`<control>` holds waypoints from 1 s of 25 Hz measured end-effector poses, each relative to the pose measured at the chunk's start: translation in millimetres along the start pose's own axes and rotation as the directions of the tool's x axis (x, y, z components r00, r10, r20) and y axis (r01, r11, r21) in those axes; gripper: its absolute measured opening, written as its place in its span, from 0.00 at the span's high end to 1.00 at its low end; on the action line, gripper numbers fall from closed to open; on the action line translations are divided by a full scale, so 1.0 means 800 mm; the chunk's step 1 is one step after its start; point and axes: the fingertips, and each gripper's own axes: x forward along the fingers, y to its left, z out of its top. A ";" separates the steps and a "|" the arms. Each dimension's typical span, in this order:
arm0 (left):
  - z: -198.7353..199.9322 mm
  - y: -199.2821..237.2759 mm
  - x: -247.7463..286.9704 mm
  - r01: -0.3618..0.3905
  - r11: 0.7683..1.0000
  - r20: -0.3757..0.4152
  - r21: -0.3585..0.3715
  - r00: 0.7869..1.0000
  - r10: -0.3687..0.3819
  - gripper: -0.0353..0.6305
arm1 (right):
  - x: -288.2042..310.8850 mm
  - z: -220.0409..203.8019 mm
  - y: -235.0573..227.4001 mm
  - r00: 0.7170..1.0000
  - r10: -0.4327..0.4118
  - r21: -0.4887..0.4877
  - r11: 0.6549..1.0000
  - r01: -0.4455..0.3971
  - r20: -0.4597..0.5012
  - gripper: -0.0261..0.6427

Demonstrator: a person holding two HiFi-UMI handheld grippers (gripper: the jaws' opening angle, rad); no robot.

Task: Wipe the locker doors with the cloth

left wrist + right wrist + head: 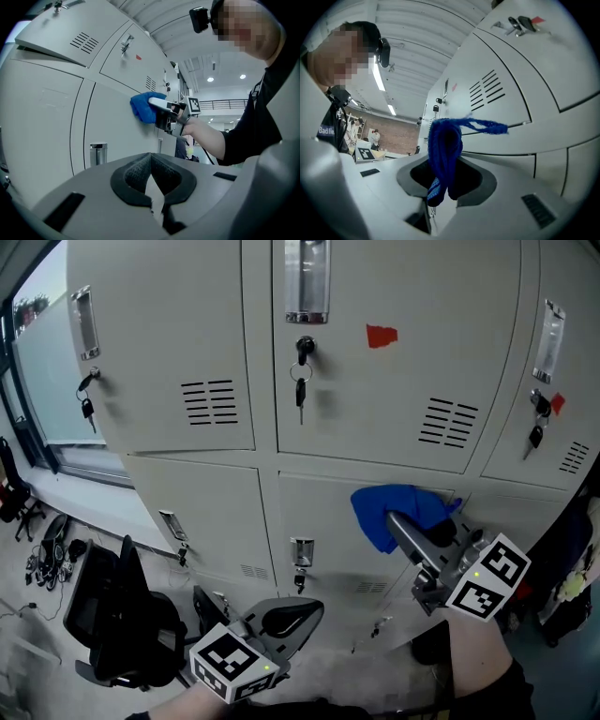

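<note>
The left gripper (292, 617) is hanging nearest, its jaws pressed together on nothing. The right gripper (405, 524) is pinching the bunched blue knitted cloth (380, 512), with a fold drooping between its jaws and a loose strand trailing beyond them. Just ahead of the jaw tips, the cloth is pressing against the pale grey metal locker door (319, 512). Being soft, light and floppy, the cloth is probably best gripped by its thick bunched middle.

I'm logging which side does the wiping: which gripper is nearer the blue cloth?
Right. The right gripper is shut on the cloth against the lower locker door; the left gripper hangs lower left, well apart from it.
</note>
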 end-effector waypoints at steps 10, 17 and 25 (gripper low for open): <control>-0.015 -0.003 -0.003 -0.050 0.999 -0.023 -0.015 0.999 0.050 0.94 | -0.010 -0.096 -0.014 0.996 0.005 0.101 0.995 0.004 -0.085 0.81; -0.019 -0.005 -0.008 -0.081 0.996 -0.037 -0.022 0.996 0.080 0.94 | -0.021 -0.210 -0.012 0.980 -0.001 0.144 0.989 0.030 -0.197 0.81; -0.022 -0.006 -0.013 -0.105 0.994 -0.052 -0.021 0.993 0.103 0.94 | -0.030 -0.341 -0.004 0.950 -0.009 0.185 0.980 0.070 -0.312 0.81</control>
